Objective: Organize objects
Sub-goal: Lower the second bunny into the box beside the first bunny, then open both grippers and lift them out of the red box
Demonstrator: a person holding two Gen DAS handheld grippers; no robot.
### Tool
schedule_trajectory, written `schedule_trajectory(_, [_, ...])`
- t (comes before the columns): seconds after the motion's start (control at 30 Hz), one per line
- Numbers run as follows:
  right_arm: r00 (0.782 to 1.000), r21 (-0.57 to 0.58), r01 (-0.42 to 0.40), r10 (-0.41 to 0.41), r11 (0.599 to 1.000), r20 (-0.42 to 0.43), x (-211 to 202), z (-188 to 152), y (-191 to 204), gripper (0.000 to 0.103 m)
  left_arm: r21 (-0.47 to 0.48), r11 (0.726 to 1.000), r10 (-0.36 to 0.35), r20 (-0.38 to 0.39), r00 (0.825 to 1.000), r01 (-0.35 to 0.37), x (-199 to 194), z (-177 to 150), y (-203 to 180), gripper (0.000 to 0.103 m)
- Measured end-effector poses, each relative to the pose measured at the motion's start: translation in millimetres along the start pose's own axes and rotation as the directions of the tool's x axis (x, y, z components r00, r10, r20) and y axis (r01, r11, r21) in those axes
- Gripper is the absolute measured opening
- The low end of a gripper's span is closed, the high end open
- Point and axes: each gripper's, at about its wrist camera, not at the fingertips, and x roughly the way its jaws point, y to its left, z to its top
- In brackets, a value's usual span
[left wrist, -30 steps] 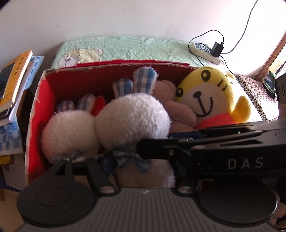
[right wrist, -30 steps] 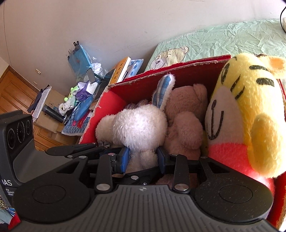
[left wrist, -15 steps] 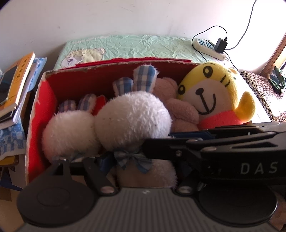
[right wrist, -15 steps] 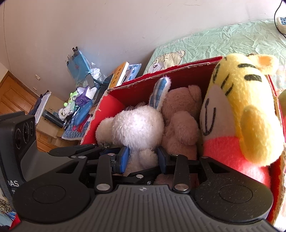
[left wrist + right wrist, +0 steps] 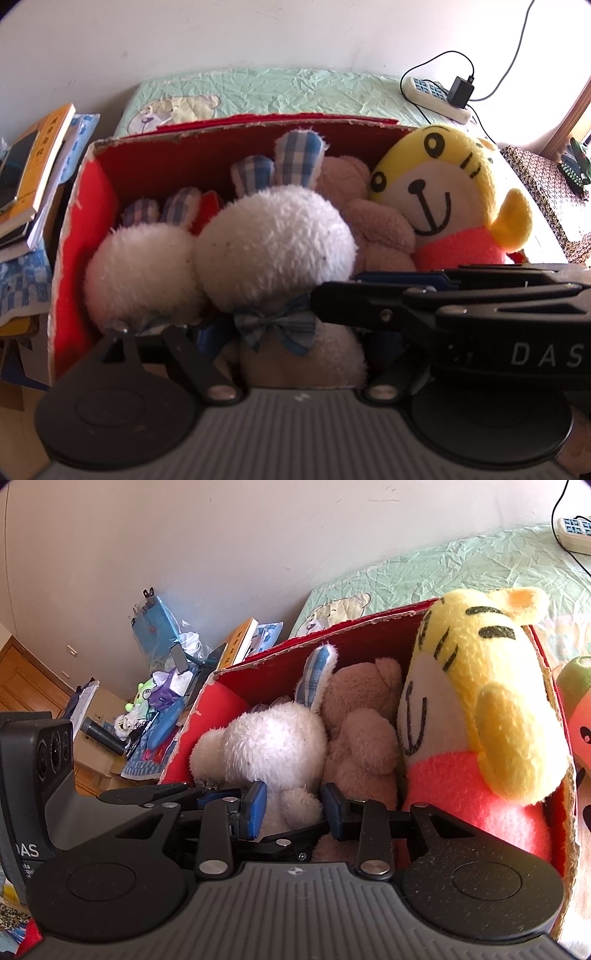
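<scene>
A red cardboard box (image 5: 79, 229) (image 5: 218, 705) holds plush toys: a small white bunny (image 5: 140, 269), a larger white bunny with checked ears and bow (image 5: 273, 247) (image 5: 273, 746), a tan bear (image 5: 380, 232) (image 5: 362, 734) and a yellow tiger in a red shirt (image 5: 443, 192) (image 5: 480, 701). My left gripper (image 5: 291, 343) is open around the larger bunny's body below the bow. My right gripper (image 5: 293, 808) is open with its blue pads beside the same bunny's lower body; its arm crosses the left wrist view (image 5: 461, 314).
The box sits on a green bedsheet (image 5: 295, 92). A power strip with charger (image 5: 439, 94) lies at the back right. Stacked books (image 5: 33, 177) are left of the box. Cluttered shelves (image 5: 155, 701) lie far left. Another plush (image 5: 576, 716) is right of the box.
Both cameras have drawn back and up slightly from the box. The right gripper's jaws stand a little wider around the bunny's body. The toys have not moved.
</scene>
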Motion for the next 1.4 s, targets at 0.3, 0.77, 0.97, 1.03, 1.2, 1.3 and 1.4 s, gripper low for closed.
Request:
schedule_trajectory(0.3, [1.000,0.005,0.013,-0.014,1.000,0.016,0,-2,-1,0.035,0.003,1.000,0.005,0.000,1.000,-0.005,1,-2,-2,0.086])
schedule_trajectory(0.77, [1.000,0.008,0.015,-0.015,1.000,0.003,0,-2,-1,0.036,0.010,0.999,0.031,-0.008,0.999,-0.031,6,-5,-10,0.091])
schedule_trajectory(0.97, [1.000,0.002,0.004,-0.004,1.000,0.008,-2,-2,-1,0.037,0.017,0.999,0.044,-0.008,0.999,-0.044,6,-5,-10,0.091])
schedule_trajectory(1.03, [1.000,0.001,0.002,-0.002,1.000,0.010,-3,-3,-1,0.038,0.019,0.998,0.054,-0.006,0.999,-0.054,4,-5,-11,0.091])
schedule_trajectory(1.2, [1.000,-0.006,-0.011,0.011,1.000,0.025,-9,-4,1,0.044,0.025,0.996,0.086,0.008,0.996,-0.086,-1,-6,-15,0.091])
schedule_trajectory(1.3, [0.999,-0.016,-0.008,0.009,1.000,0.042,-15,-5,3,0.047,0.032,0.992,0.122,0.029,0.992,-0.123,-7,-8,-17,0.093])
schedule_trajectory(1.4, [0.998,-0.020,-0.010,0.011,1.000,0.062,-23,-7,5,0.052,0.030,0.987,0.155,0.044,0.987,-0.156,-14,-10,-17,0.095])
